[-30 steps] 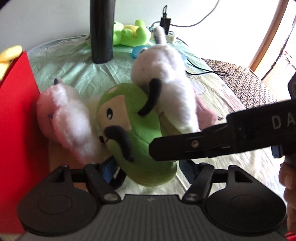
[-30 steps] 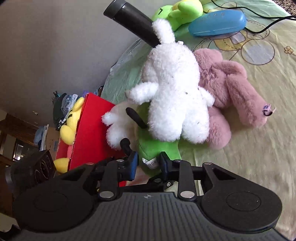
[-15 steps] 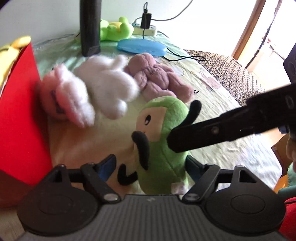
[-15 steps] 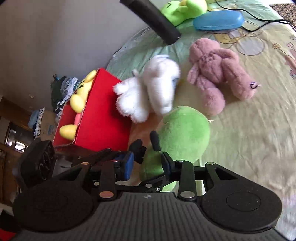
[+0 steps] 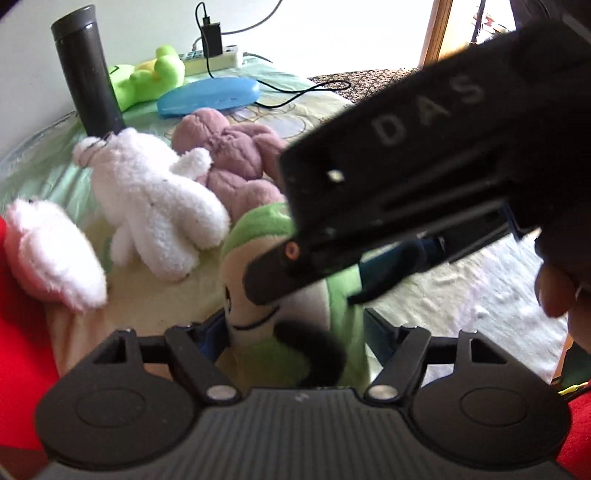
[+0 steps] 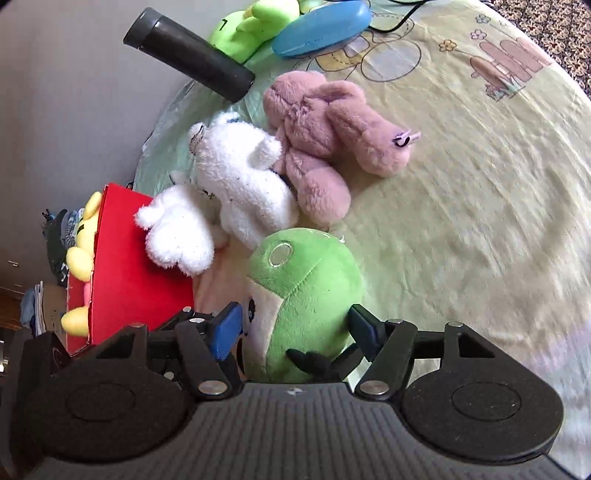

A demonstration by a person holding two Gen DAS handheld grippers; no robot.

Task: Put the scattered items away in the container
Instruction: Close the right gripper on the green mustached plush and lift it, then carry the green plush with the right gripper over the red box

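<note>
Green plush toy (image 6: 303,280): stood upright on the pale printed sheet (image 6: 461,221), just beside the red box (image 6: 133,258) and outside it, low in both views and caught between both pairs of fingers.

Shown by the left wrist view only: the right tool's black body lettered "DAS", slanting in from the upper right across the toy's head; a person's fingers (image 5: 554,291) wrapped at its rear; a white power strip (image 5: 210,61) with a black charger plugged in by the wall; the toy's cream face with its curved mouth.

Shown by the right wrist view only: a yellow plush (image 6: 83,254) lying inside the box; the round patch on top of the toy's head; the closed eye of the mauve plush (image 6: 325,122); the cartoon print on the sheet.

Shared by both: a white plush (image 6: 240,177) leaning on the mauve one, a smaller white plush (image 6: 177,236) against the box wall, a black flask (image 6: 188,59), a blue case (image 6: 321,27) and a lime plush (image 6: 251,26) farther back.

Left gripper (image 5: 295,332): aimed steeply down, jaws closing, pads pressed to the toy's flanks low on its body.

Right gripper (image 6: 295,325): also tilted steeply down, jaws opening, blue pads spread at either side of the toy with a slim gap showing, no squeeze on it.
</note>
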